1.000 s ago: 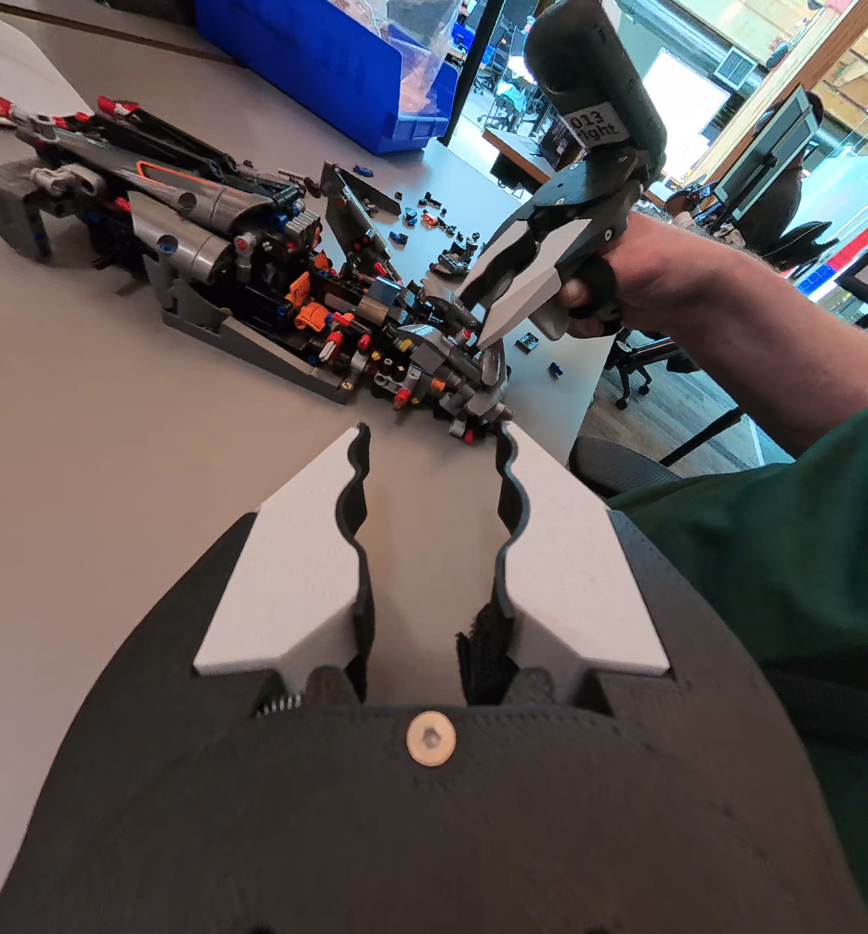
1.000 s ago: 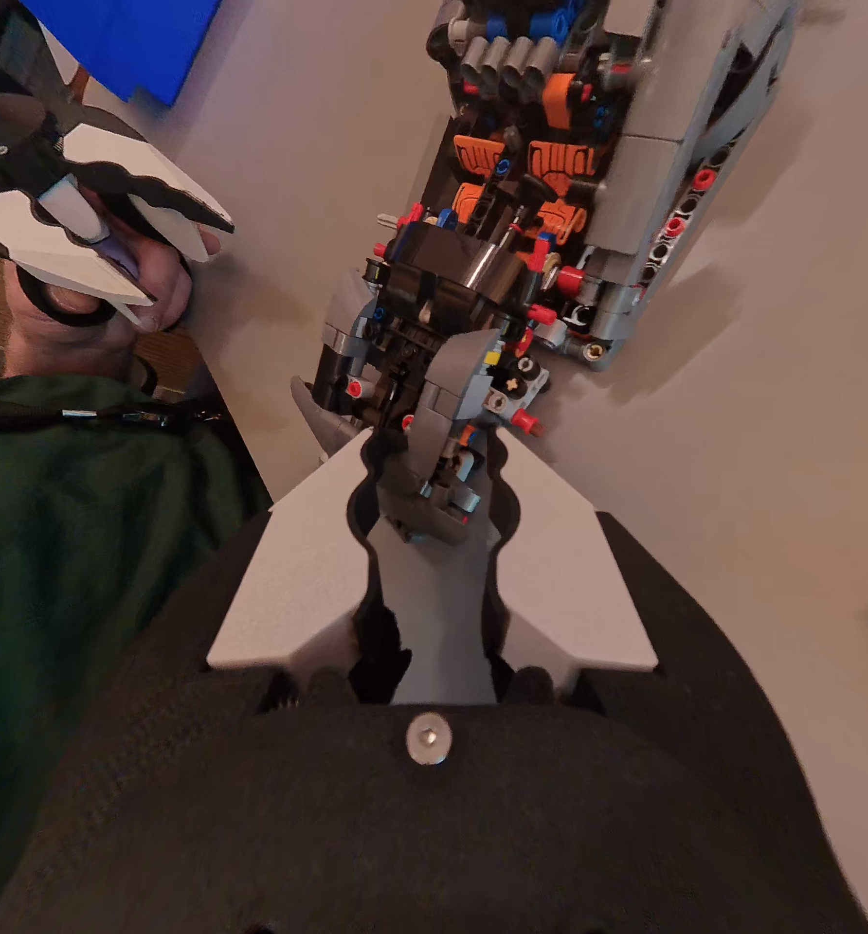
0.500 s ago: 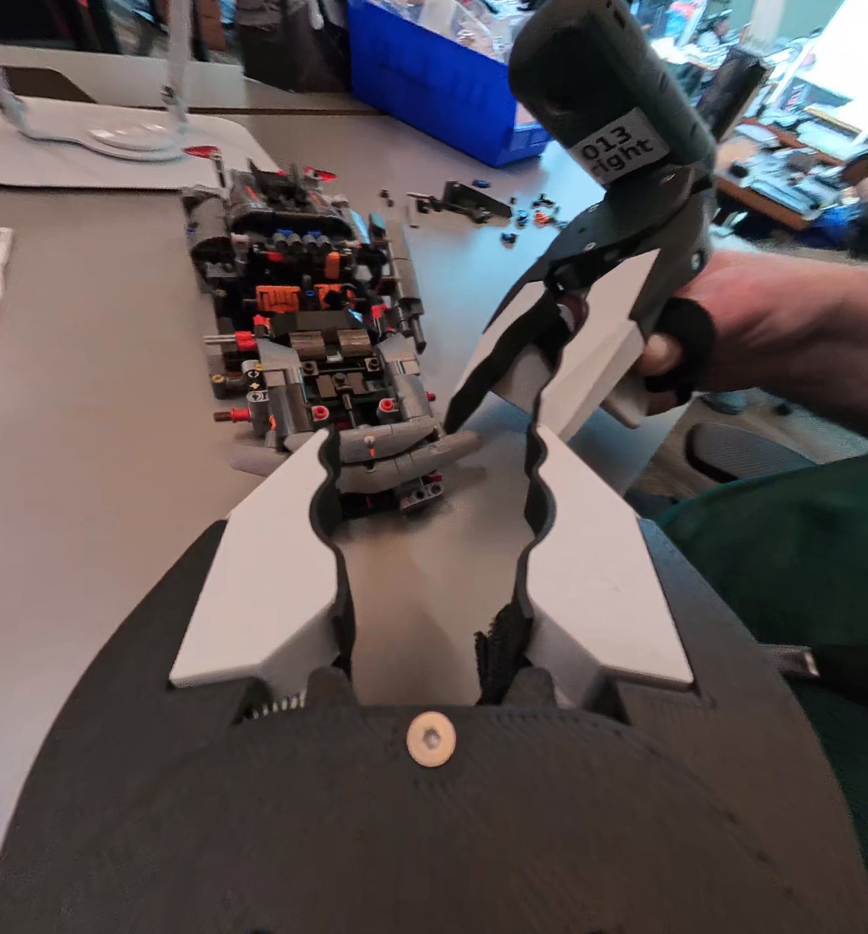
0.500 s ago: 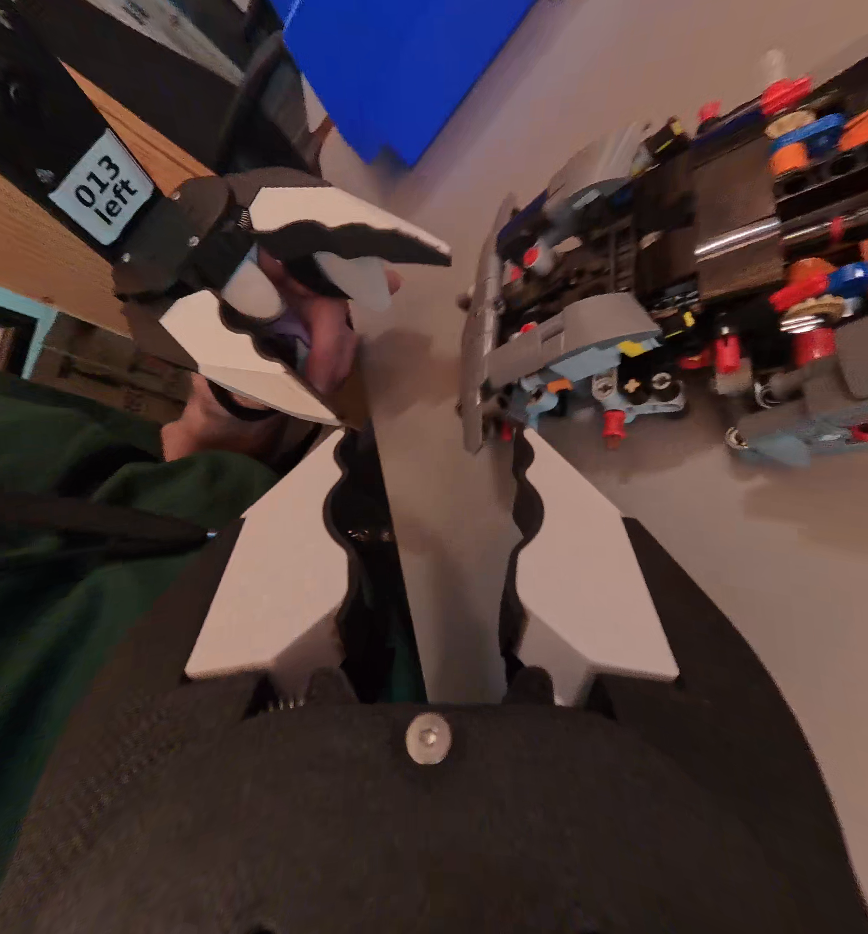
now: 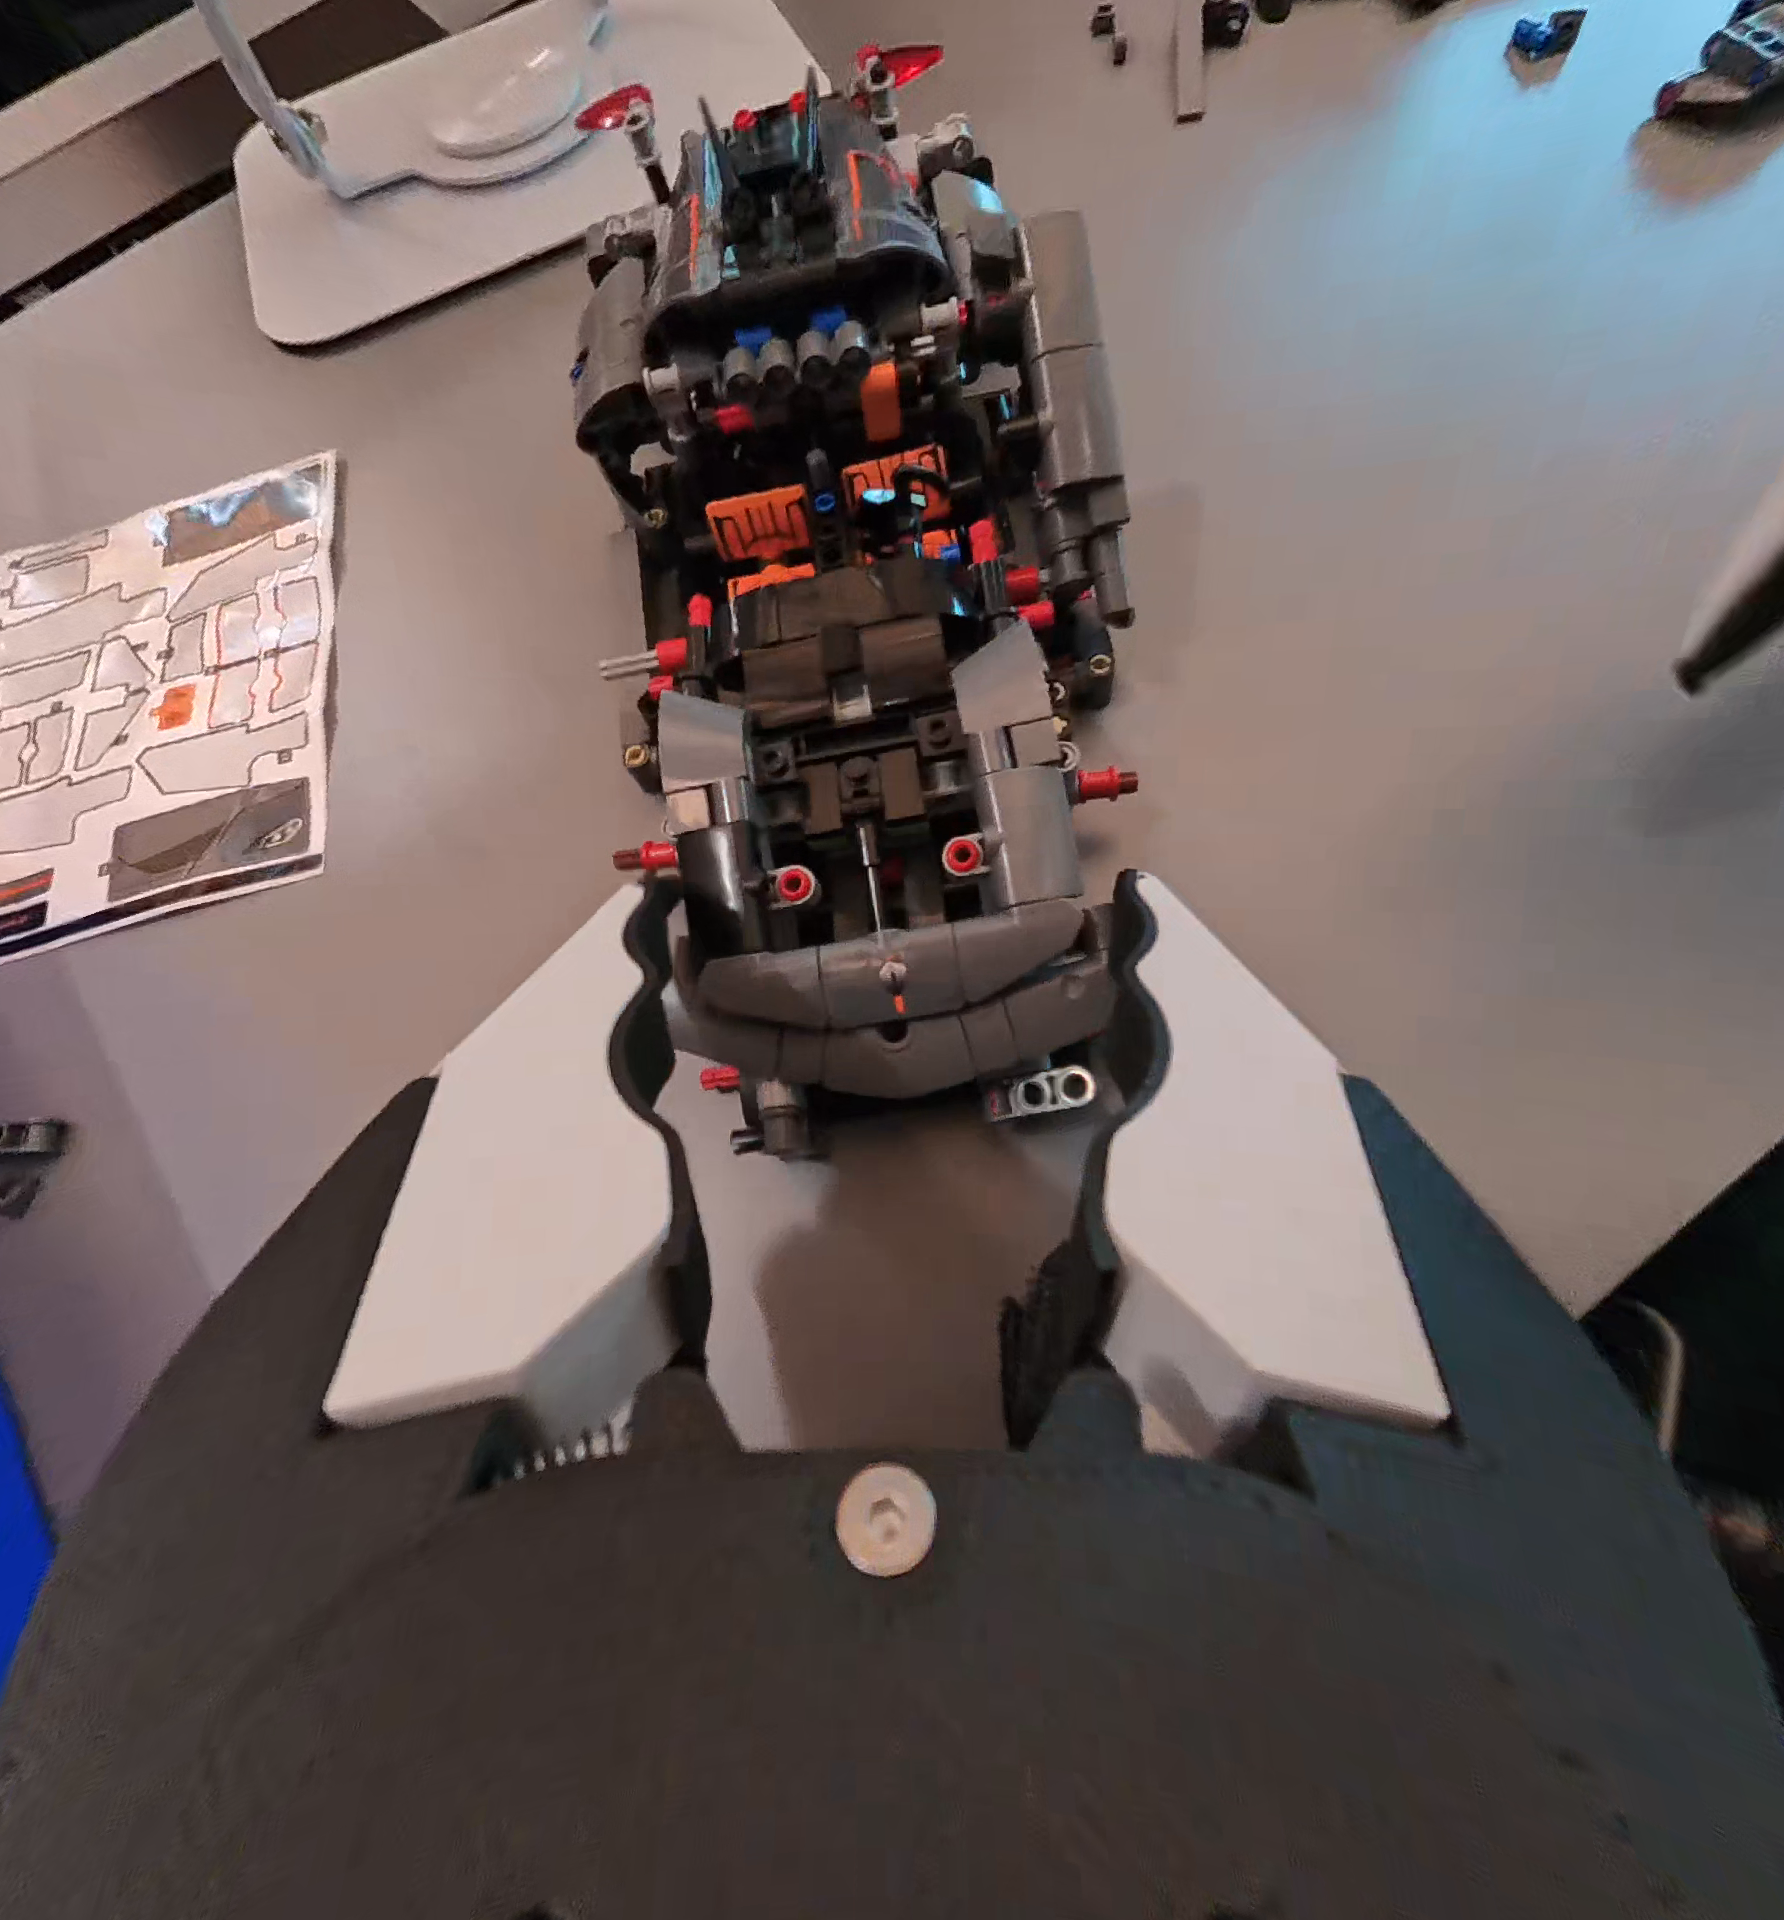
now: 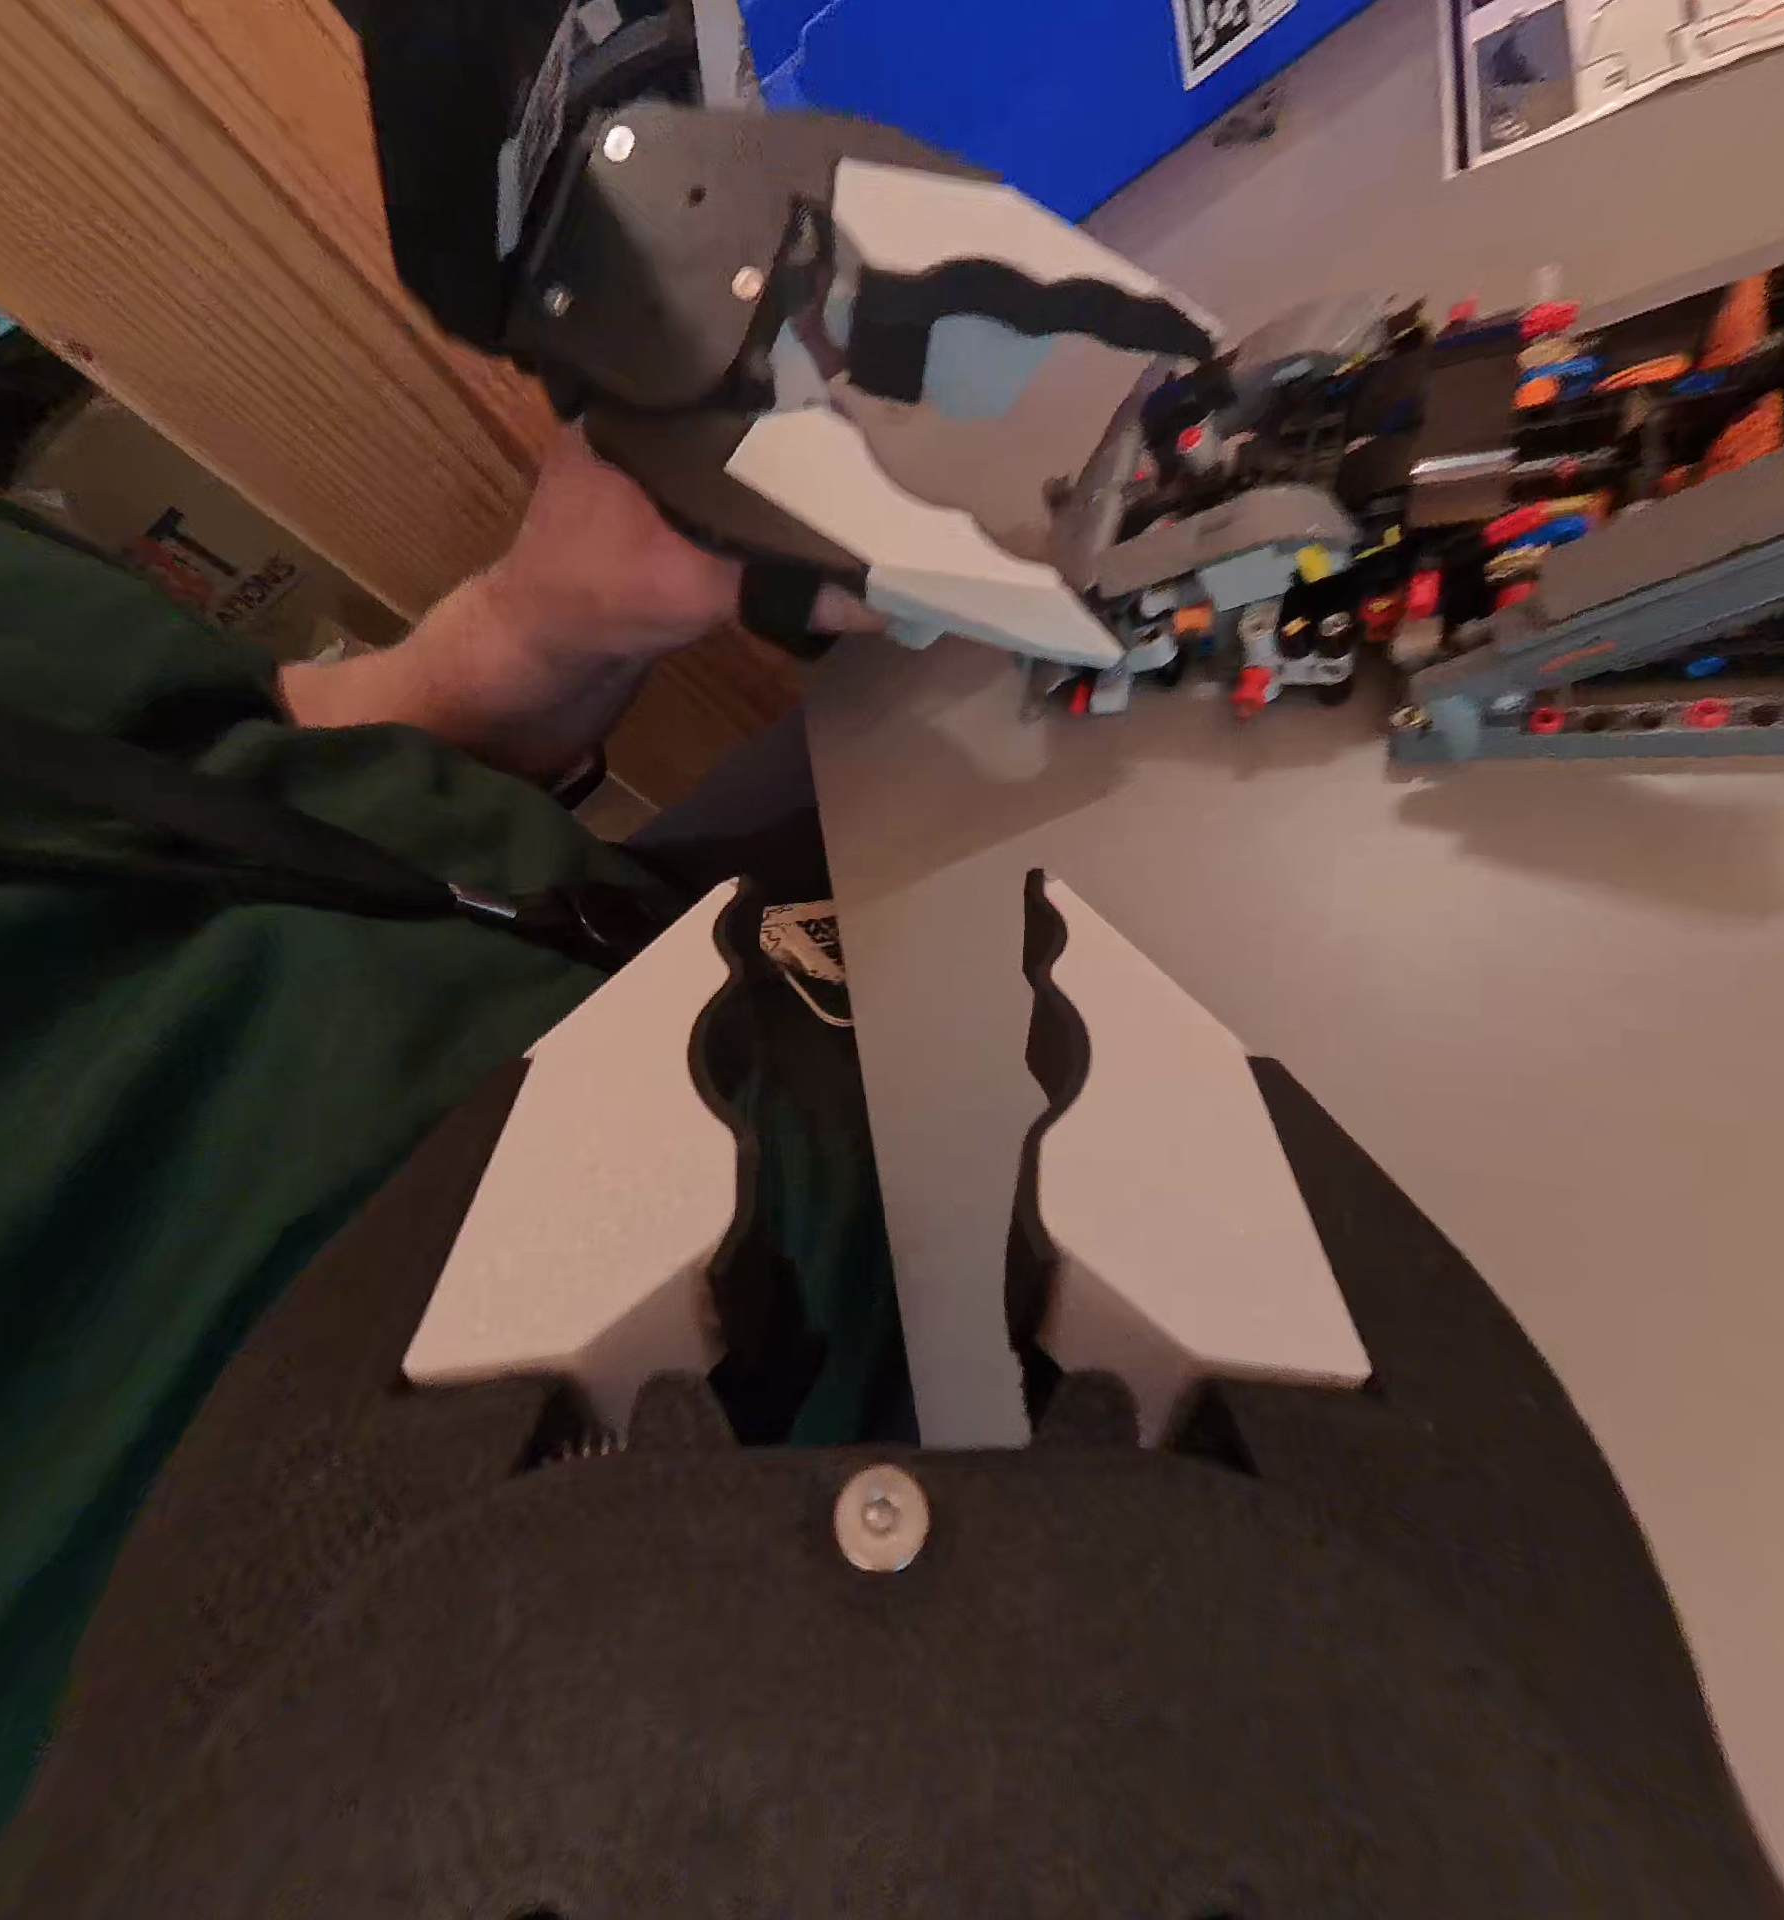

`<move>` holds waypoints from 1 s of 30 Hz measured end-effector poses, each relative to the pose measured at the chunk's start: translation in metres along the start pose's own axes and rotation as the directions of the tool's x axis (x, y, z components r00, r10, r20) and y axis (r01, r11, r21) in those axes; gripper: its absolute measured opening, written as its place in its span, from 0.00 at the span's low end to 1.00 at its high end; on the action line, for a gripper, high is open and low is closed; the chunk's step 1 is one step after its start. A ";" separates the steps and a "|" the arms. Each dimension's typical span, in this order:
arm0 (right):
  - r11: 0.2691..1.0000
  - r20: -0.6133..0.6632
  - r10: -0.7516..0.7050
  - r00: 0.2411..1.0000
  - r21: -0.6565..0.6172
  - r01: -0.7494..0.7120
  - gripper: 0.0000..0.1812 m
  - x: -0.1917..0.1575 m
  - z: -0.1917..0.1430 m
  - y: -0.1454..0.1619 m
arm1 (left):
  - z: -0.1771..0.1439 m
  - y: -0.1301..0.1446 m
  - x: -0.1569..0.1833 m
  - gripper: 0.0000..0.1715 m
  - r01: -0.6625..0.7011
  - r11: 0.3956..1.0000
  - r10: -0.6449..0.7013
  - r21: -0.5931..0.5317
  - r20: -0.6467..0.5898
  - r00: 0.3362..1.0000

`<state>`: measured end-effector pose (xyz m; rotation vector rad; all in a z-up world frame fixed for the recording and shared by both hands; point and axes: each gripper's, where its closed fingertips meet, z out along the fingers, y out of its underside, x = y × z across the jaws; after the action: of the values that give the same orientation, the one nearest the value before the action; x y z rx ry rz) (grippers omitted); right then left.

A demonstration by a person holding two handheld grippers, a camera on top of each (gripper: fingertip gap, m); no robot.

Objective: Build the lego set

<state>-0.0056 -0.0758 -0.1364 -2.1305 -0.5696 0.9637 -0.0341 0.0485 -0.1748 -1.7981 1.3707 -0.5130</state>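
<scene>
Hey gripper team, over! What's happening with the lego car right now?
Left gripper open, straddling the lego car nose. Right gripper open, empty, back at the table edge. Sticker sheet beside car, not blocking.

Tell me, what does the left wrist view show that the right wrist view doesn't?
Only the left wrist view shows the sticker sheet, a white stand base, and the lego car end-on between the open left gripper. Only the right wrist view shows the person's hand, green sleeve and open, empty right gripper. Both show the car, grey table and left gripper.

Matt table [image 5: 1387,623], glossy sticker sheet [image 5: 129,686] — paper
</scene>
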 end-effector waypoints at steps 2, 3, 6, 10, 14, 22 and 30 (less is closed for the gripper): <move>1.000 0.025 -0.011 1.000 0.016 0.011 0.27 -0.007 0.006 0.006 | 0.001 -0.001 -0.004 0.47 -0.050 0.999 0.050 -0.015 -0.021 0.999; 1.000 0.042 -0.016 0.999 0.024 0.015 0.27 -0.010 0.007 0.008 | 0.000 -0.001 -0.008 0.45 -0.080 0.997 0.079 -0.018 -0.027 0.996; 0.999 0.028 -0.028 0.999 0.025 0.028 0.27 -0.006 0.002 0.015 | 0.000 0.003 -0.034 0.41 -0.116 0.991 0.115 -0.064 -0.026 0.993; 0.998 -0.035 -0.052 0.998 0.038 0.053 0.27 0.007 -0.018 0.019 | 0.003 0.018 -0.090 0.38 0.001 0.990 0.020 -0.138 0.154 0.988; 0.994 -0.166 -0.084 0.983 0.051 0.093 0.24 0.037 -0.046 0.012 | 0.012 0.020 -0.097 0.36 0.028 0.989 0.000 -0.142 0.195 0.981; 0.955 -0.553 -0.295 0.779 -0.201 0.219 0.19 0.160 -0.129 -0.014 | 0.028 0.018 -0.128 0.33 0.069 0.990 -0.036 -0.124 0.255 0.966; 0.906 -0.548 -0.405 0.732 -0.346 0.243 0.15 0.222 -0.152 -0.034 | 0.037 0.026 -0.138 0.39 0.115 0.988 -0.081 -0.107 0.281 0.956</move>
<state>0.2474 0.0211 -0.1421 -2.2862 -0.7223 -0.0301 -0.0690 0.1873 -0.1973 -1.9614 1.1453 -0.2201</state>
